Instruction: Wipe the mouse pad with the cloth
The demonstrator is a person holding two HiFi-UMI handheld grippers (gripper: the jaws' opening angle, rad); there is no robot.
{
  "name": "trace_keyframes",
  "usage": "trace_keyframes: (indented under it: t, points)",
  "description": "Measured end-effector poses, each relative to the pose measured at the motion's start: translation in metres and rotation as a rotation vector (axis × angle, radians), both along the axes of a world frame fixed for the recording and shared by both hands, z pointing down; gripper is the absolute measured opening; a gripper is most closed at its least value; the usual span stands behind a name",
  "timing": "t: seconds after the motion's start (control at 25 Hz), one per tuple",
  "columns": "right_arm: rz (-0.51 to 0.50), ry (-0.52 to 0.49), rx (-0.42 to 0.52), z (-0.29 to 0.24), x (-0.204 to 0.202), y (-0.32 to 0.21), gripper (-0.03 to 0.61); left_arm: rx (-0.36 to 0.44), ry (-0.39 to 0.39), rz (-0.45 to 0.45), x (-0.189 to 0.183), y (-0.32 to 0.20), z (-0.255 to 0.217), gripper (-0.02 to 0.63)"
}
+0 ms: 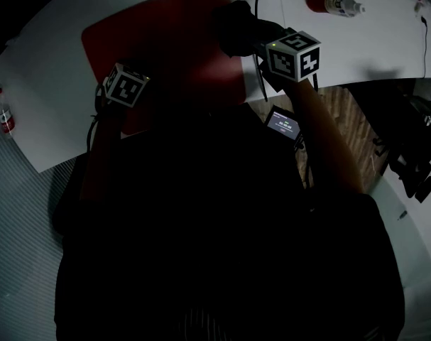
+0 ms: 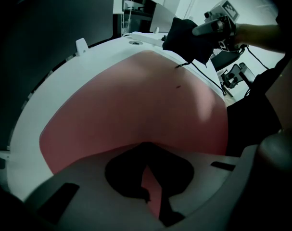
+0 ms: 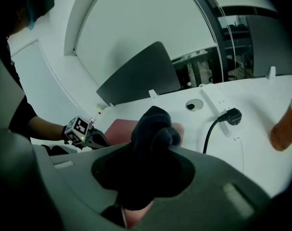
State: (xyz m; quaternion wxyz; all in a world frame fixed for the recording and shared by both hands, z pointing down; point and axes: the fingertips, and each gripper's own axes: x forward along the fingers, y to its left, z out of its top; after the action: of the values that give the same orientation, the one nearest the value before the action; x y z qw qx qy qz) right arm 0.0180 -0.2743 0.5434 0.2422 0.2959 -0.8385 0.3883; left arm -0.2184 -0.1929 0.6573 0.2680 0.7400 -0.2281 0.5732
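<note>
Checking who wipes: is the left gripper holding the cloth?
No, the dark cloth sits bunched in the right gripper; the left gripper's jaws hold none of it.

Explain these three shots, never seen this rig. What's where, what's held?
No robot here: a person holds a two-jaw gripper in each hand, each topped with a marker cube. The head view looks down from the person's head; the other two views come from cameras riding on the grippers, looking along the jaws. On the white table lie a red mouse pad, a bottle and a cable. The right gripper is clamped on a dark cloth at the pad's far corner. The left gripper sits over the pad's other side, jaws closed, holding nothing.
</note>
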Motion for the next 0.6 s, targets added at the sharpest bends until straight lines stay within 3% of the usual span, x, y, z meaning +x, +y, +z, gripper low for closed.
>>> trace_keyframes:
  t: [0.32,0.48,0.6]
  points:
    - [-0.157,0.107,0.058,0.033,-0.038,-0.018,0.1,-0.009,-0.015,0.042,0.003,0.002,0.0,0.006]
    - [-0.293,0.185,0.203,0.037,-0.057,-0.031,0.1,-0.022,0.0,0.034,0.003,0.001,0.0,0.006]
    - [-0.406,0.314,0.262,0.055,-0.063,-0.032,0.1,-0.018,0.012,0.021,0.004,0.001,0.0,0.006]
